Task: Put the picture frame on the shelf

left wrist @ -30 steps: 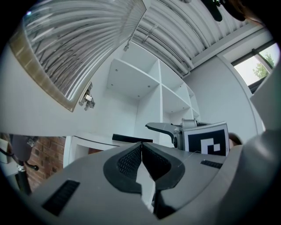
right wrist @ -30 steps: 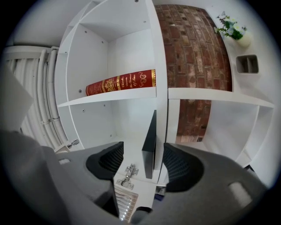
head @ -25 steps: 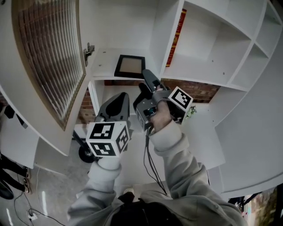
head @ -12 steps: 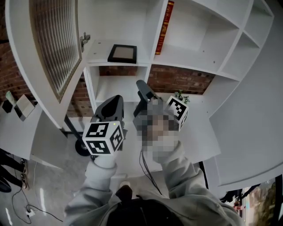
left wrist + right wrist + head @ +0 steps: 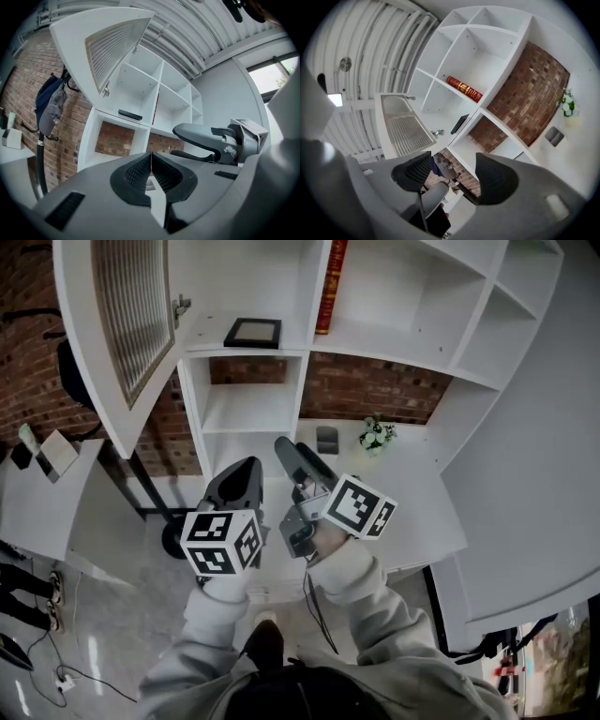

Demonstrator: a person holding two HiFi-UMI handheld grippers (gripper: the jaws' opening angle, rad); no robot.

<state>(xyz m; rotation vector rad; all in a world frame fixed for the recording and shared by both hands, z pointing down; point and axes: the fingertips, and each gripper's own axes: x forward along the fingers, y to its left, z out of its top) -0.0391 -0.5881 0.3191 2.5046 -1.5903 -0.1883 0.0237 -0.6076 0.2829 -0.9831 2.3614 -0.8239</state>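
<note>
The black picture frame [image 5: 252, 332] lies flat on the white shelf [image 5: 216, 341] beside the open cabinet door. It also shows as a dark slab in the left gripper view [image 5: 130, 114] and the right gripper view [image 5: 460, 123]. Both grippers hang well below and in front of the shelf, apart from the frame. My left gripper [image 5: 241, 474] is shut with nothing in it, its pads meeting [image 5: 151, 161]. My right gripper [image 5: 289, 450] is open and empty, with a wide gap between its pads [image 5: 452, 173].
A red book [image 5: 331, 287] leans in the neighbouring compartment. On the white desk [image 5: 422, 512] stand a small plant [image 5: 377, 435] and a grey holder [image 5: 326, 439]. The slatted cabinet door [image 5: 131, 306] juts out at upper left. A brick wall [image 5: 375, 390] backs the lower shelves.
Both grippers have drawn back and down from the shelf. The frame stays lying on the shelf and looks smaller and farther away now.
</note>
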